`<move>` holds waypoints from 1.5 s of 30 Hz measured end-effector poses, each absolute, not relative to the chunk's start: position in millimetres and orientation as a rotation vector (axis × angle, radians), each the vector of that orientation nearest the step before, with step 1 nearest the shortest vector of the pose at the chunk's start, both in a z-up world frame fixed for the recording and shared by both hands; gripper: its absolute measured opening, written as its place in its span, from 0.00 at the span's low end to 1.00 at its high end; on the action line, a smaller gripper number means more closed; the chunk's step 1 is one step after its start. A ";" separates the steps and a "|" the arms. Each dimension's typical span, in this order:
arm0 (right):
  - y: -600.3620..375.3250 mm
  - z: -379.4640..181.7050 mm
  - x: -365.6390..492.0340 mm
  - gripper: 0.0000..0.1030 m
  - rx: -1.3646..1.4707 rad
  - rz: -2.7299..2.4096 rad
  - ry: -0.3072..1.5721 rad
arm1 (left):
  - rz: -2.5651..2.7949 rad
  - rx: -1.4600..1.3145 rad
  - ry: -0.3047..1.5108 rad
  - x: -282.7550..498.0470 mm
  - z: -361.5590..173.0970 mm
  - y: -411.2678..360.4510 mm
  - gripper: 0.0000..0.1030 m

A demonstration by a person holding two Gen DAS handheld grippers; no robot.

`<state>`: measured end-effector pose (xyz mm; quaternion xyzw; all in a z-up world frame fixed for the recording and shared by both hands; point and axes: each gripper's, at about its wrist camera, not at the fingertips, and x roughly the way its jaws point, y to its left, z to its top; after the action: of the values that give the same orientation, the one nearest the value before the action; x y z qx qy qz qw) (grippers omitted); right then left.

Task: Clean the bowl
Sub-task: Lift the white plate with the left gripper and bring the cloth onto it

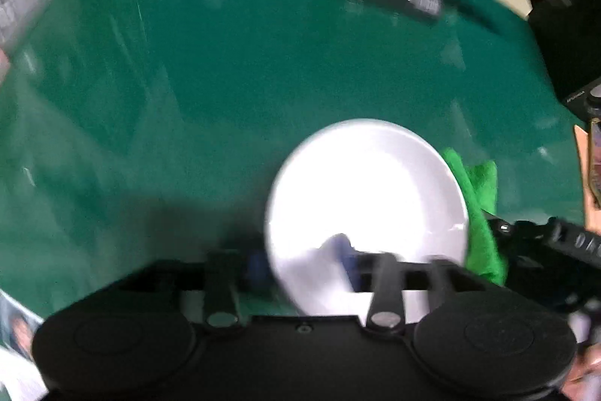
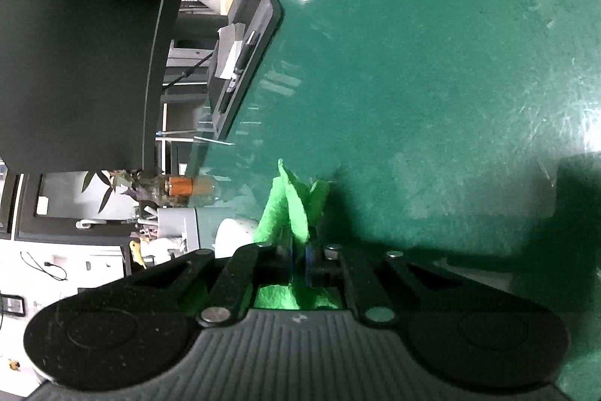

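The left wrist view is blurred by motion, so small details there are not sure. A white bowl (image 1: 366,209) sits low in the centre of this view, above a green table (image 1: 225,81). The left gripper (image 1: 304,264) points steeply down at it. Its two blue-padded fingertips stand apart, about half open, one at each side of the near rim of the bowl: the left pad is outside the wall, the right pad is inside the bowl. Whether the pads press on the rim I cannot tell, because of the blur. Also I cannot tell if the bowl rests on the table or is a bit lifted.

Just right of the bowl, touching its edge in the picture, is a bright green cloth (image 1: 479,209). Behind the cloth, at the right border, the black body of the other gripper comes in.

In the right wrist view the picture is sharp but strongly rolled, w/ the table (image 2: 432,62) filling the right part. The right gripper (image 2: 299,260) is closed tight on the green cloth (image 2: 293,209). The cloth stands up between the blue pads in folded points, and more of it hangs below the fingers, near the gripper base.

At the far edge of the table lies a dark flat device (image 2: 259,25), approx. tablet shape. Further at the table's edge stands a clear bottle w/ an orange label (image 2: 180,186), beside some plant leaves. A small part of a white round thing shows left of the fingers; maybe the bowl, not sure.
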<state>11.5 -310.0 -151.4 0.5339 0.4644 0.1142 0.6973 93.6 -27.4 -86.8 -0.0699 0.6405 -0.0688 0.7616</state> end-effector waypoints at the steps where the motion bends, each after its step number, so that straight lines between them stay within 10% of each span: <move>1: -308.9 -150.1 11.4 0.05 1.177 0.254 1.037 | -0.144 -0.126 1.406 96.4 -87.7 -31.3 0.51; 5: -308.6 -145.6 9.3 0.05 1.141 0.252 1.041 | -0.132 -0.116 1.445 104.9 -89.7 -36.7 0.55; 12: -308.8 -144.7 9.5 0.05 1.126 0.245 1.028 | -0.117 -0.147 1.381 102.2 -81.1 -21.1 0.15; 45: -320.9 -133.7 -24.0 0.05 1.106 0.197 1.102 | -0.259 -0.069 1.375 65.1 -93.0 -47.6 0.18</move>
<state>-24.0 -320.9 -133.7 0.4975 0.4959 0.0886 0.7062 65.1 -47.6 -93.0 -0.0316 0.6325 -0.1190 0.7647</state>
